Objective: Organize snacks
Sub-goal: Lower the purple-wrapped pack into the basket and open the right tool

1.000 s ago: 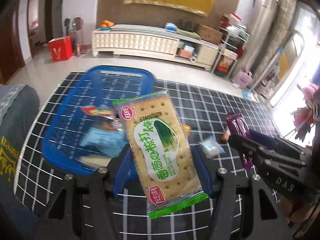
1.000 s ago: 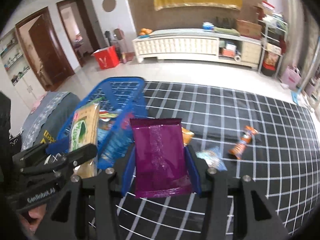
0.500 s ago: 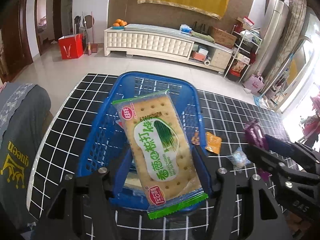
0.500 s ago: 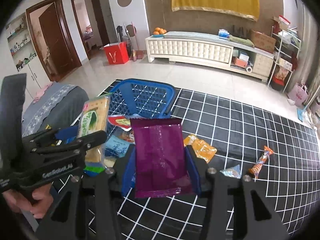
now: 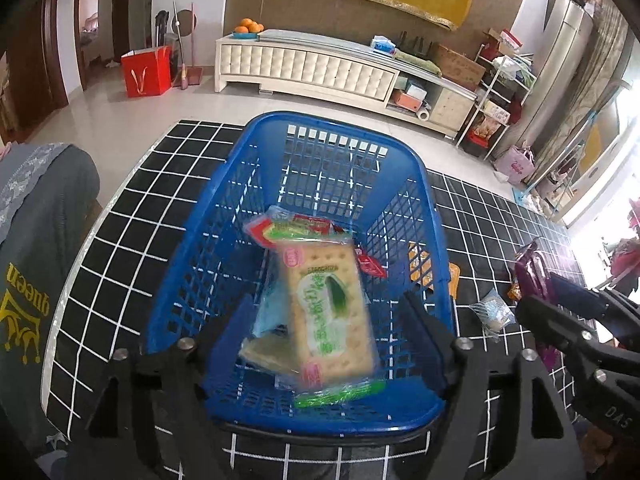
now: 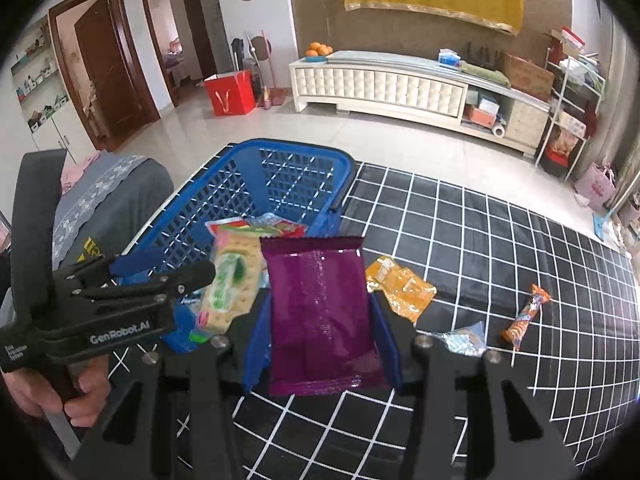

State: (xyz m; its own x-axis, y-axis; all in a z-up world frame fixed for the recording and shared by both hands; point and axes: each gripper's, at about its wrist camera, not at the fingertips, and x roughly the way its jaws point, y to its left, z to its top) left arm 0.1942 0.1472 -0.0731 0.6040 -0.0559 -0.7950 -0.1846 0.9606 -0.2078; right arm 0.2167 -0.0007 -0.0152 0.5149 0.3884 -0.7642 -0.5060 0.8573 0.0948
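A blue plastic basket stands on the black grid-patterned table. My left gripper is open above it, and a green-edged cracker pack is blurred, dropping free between the jaws onto the snacks inside. My right gripper is shut on a purple packet, held above the table just right of the basket; the purple packet shows edge-on in the left wrist view.
On the table right of the basket lie an orange packet, a small clear-blue wrapped snack and an orange-striped stick snack. A grey cushioned seat stands left of the table.
My left gripper opened and let go of the cracker pack, which is falling into the basket. Both grippers moved left over the basket area; the right still holds the purple packet.
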